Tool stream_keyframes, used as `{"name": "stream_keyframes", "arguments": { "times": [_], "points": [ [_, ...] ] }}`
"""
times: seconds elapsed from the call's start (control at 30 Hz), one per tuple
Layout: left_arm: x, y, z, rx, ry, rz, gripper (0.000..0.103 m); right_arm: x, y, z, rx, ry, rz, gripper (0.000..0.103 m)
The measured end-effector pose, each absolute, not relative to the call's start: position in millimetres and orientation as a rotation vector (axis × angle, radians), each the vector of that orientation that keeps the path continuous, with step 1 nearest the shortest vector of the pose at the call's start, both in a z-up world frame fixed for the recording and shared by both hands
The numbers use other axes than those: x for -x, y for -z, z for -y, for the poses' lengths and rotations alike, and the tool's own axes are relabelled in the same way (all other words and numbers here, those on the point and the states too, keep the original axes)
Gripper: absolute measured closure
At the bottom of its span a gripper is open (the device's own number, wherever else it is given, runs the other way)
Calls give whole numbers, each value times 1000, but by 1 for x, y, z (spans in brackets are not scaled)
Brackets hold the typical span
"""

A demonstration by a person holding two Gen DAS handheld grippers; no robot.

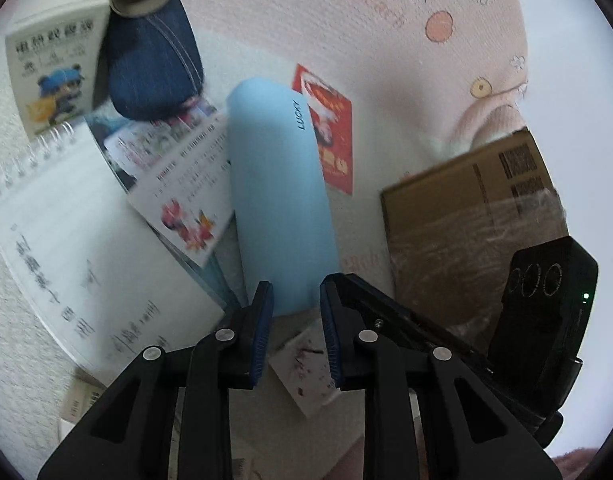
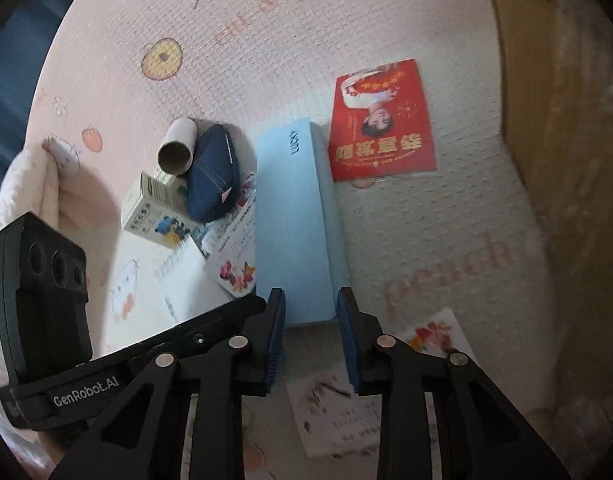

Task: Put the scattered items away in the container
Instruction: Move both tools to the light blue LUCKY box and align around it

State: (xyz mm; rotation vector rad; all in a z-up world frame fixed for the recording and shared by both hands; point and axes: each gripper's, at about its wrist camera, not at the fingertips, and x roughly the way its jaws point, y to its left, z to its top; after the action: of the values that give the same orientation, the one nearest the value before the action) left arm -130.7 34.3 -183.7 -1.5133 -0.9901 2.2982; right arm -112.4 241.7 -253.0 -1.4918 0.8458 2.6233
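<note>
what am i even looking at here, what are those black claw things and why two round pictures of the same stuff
Those black claws are two hand-held grippers; a person carries one in each hand. Each round picture comes from a fisheye camera mounted on a gripper, looking along its two fingers.

The left gripper and right gripper both point at the near end of a light blue case lying on a pink patterned mat. Both sets of fingers stand apart and hold nothing.

Around it lie a red leaflet, a denim pouch, a cardboard tube, a small printed box, a spiral notebook and a cardboard box, probably the container.
</note>
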Motion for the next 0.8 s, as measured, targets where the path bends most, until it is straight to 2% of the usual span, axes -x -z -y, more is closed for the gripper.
{"name": "stream_keyframes", "arguments": {
  "times": [0.17, 0.37, 0.47, 0.6, 0.8],
  "points": [
    [139, 159, -42, 1483, -2429, 784, 77, 99, 239, -249, 1420, -2605, -852, 79],
    [174, 128, -47, 1419, -2606, 382, 65, 95, 239, -247, 1459, -2552, -728, 79],
    [202, 123, -47, 1390, -2578, 327, 60, 93, 248, -243, 1531, -2522, -721, 79],
    [239, 124, -46, 1387, -2551, 283, 60, 89, 254, -230, 1591, -2527, -612, 78],
    [277, 145, -34, 1466, -2481, 352, 60, 94, 254, -216, 1601, -2567, -506, 79]
  ]
}}
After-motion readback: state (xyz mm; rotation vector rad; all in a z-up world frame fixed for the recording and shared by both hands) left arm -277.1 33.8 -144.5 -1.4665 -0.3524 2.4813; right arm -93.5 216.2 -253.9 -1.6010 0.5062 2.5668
